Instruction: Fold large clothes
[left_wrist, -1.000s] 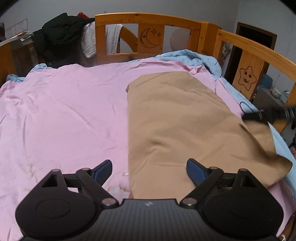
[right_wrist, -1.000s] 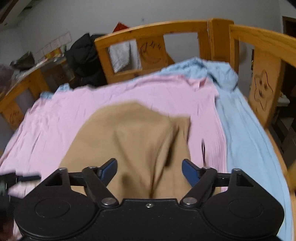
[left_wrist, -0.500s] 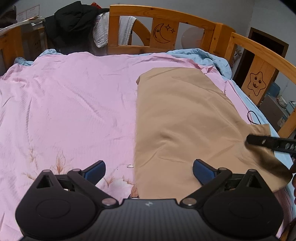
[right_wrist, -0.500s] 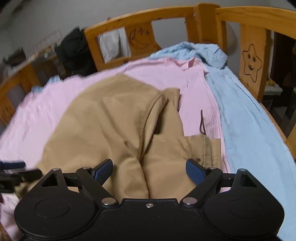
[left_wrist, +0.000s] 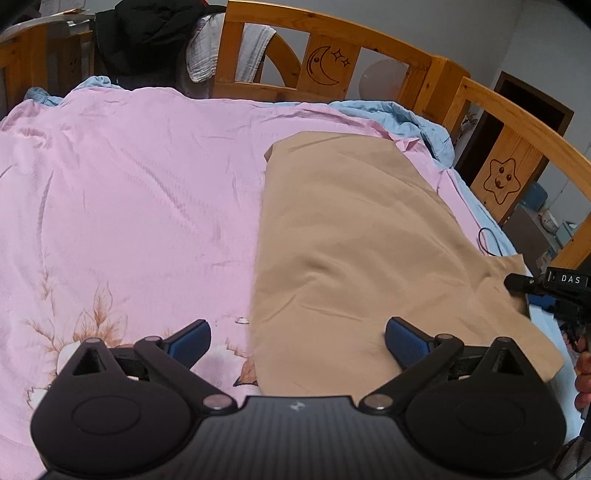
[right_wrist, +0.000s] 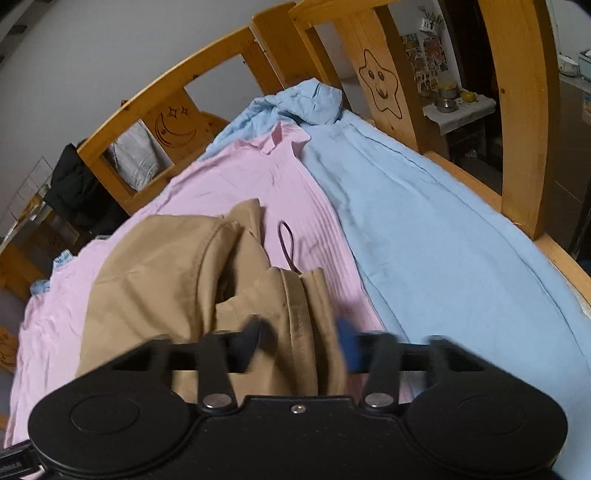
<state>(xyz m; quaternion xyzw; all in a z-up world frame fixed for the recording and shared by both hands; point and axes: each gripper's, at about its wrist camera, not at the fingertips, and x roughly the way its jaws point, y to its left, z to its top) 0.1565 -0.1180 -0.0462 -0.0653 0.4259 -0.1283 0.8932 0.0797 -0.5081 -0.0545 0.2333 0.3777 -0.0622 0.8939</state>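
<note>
Black gripper (left_wrist: 295, 341) (perhaps blue-padded)

garment (left_wrist: 354, 236) spread on the quilt (left_wrist: 129, 177) right of frame center, headboard (left_wrist: 325, 55) along the top, cord (left_wrist: 484, 240) at the garment's right edge, dark clothes (left_wrist: 147, 33) piled upper left

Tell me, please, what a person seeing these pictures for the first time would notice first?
The large tan garment stands out first, spread on the right half of the pink quilt. Next comes the wooden bed frame behind, carved with a moon and a smiling star. The right hand-held gripper has its fingers around the garment's edge, while the left hand-held gripper is wide open at the garment's near end.
</note>
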